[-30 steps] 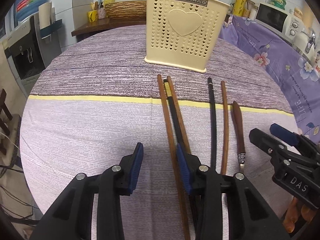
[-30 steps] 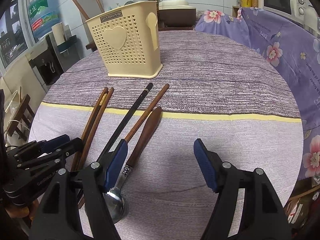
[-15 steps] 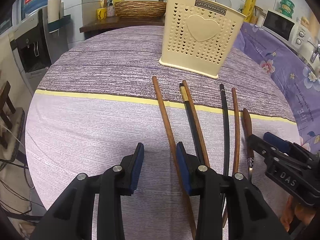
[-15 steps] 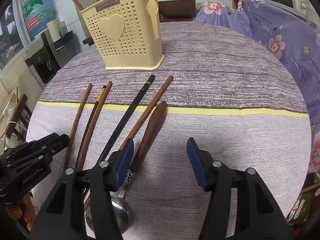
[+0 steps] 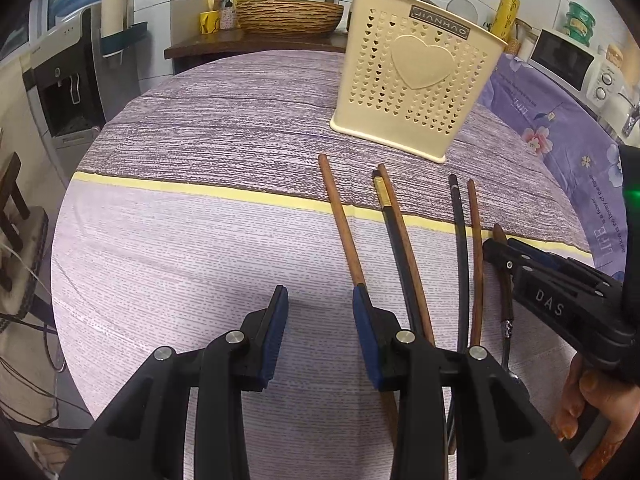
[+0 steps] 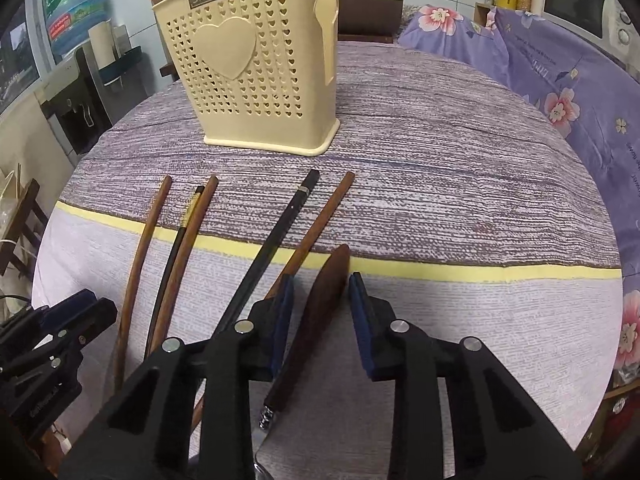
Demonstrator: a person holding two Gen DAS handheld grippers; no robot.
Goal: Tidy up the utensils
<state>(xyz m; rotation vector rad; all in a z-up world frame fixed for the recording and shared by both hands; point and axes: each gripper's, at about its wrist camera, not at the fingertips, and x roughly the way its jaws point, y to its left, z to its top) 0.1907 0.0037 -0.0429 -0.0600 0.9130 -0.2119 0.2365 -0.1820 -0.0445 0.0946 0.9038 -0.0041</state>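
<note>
The right gripper (image 6: 320, 286) points down at the table with its jaws closing; the brown wooden handle of a spoon (image 6: 316, 320) lies between its blue pads (image 6: 284, 320), and a narrow gap still shows on both sides, so the pads do not yet press on it. The metal neck of the spoon passes under the gripper body toward the camera. Just left of the left pad lies a brown chopstick (image 6: 320, 220), and beyond it a black chopstick (image 6: 276, 236), both running away from the gripper toward the holder. Further left lie a black-and-brown pair (image 6: 188, 248) touching each other and a single brown chopstick (image 6: 140, 260). The left gripper (image 5: 318, 294) stands partly open with nothing between its pads; only the tablecloth (image 5: 180, 260) shows in the gap. The single brown chopstick (image 5: 344, 228) passes just behind its right pad (image 5: 366, 332). Whether the pad touches it cannot be told. Ahead of both grippers, beyond the chopstick tips, the cream perforated utensil holder (image 6: 256, 60) stands upright on the cloth, with a brown stick rising from its top. In the left wrist view, a hand (image 5: 588, 400) holds the right gripper at the far right.
</note>
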